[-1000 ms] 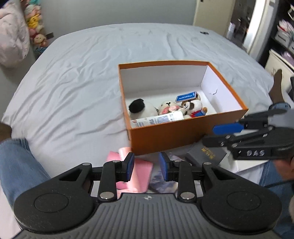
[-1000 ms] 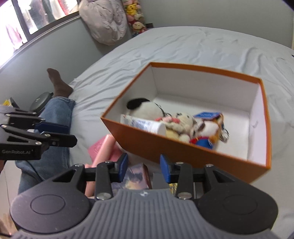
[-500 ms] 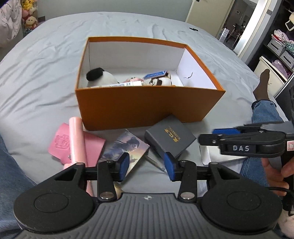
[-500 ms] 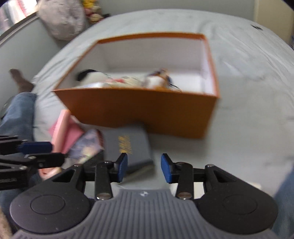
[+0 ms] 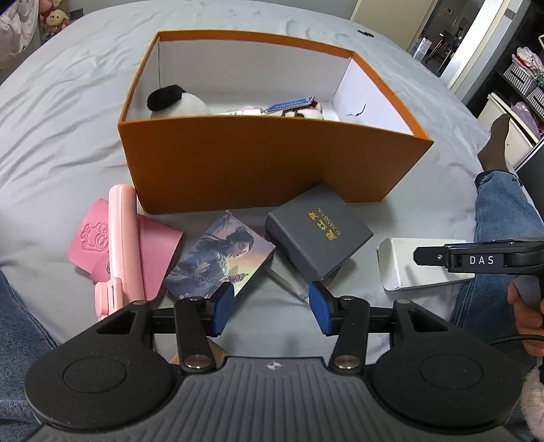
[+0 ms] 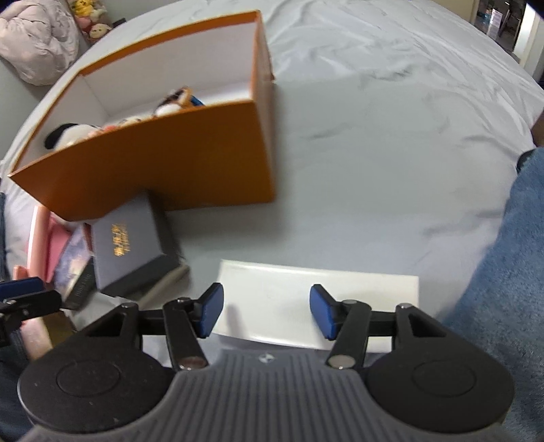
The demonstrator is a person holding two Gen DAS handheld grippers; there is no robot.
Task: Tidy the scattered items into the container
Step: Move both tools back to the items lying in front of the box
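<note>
Bedsheet (image 5: 61,112) holds grey box (image 5: 318,239) lettered "XIJIANGYA"; right tool (image 5: 476,260) reads "DAS".

Bedroom, daylight on a grey bed (image 5: 61,112)

Rumpled sheet fills the scene; plush toys (image 5: 54,18) against the far wall, an open doorway (image 5: 438,37) and shelves (image 5: 523,68) at right.

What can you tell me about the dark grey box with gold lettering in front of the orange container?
The dark grey box is flat, rectangular and matte, like card, with gold characters on its closed lid. It lies tilted, propped on thin items beneath, beside the picture card. One corner reaches the orange box; contact is unclear. Neither gripper touches it.
</note>
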